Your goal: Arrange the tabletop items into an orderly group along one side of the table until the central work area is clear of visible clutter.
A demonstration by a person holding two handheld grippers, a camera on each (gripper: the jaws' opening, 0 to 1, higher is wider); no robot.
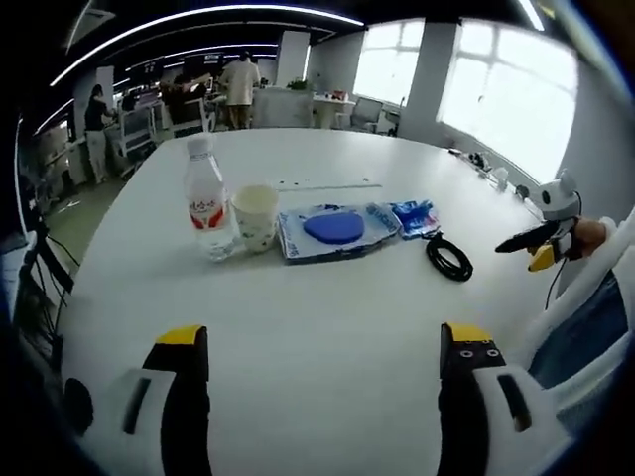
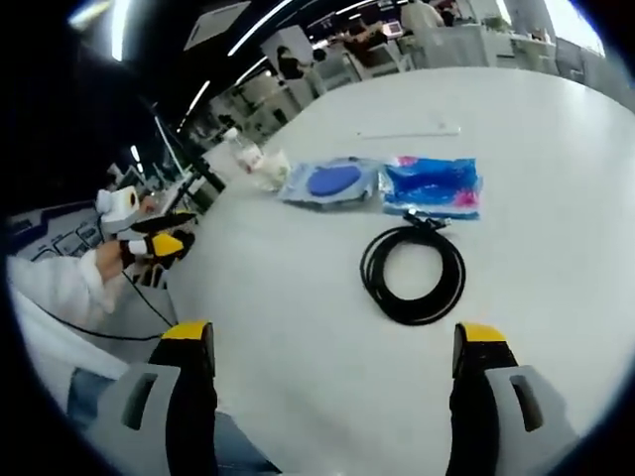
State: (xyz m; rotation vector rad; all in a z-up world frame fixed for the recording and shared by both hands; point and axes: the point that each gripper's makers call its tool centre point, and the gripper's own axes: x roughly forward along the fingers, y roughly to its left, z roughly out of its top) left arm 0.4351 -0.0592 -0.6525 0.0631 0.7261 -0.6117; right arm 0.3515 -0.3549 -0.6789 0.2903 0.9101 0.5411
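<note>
Upright water bottle (image 1: 206, 201) beside paper cup (image 1: 255, 217), flat blue packet (image 1: 331, 229), smaller blue pouch (image 1: 414, 217), coiled black cable (image 1: 448, 257), mid-frame row.

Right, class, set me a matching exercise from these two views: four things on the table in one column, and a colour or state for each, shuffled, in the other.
Things
1. bottle
2. cup
3. cable
4. pouch

Descriptions
A. black, coiled in a loop
B. clear, upright, white cap, red label
C. flat, blue with pink marks
D. white, open top, standing beside the bottle

Pairs: 1-B, 2-D, 3-A, 4-C
</note>
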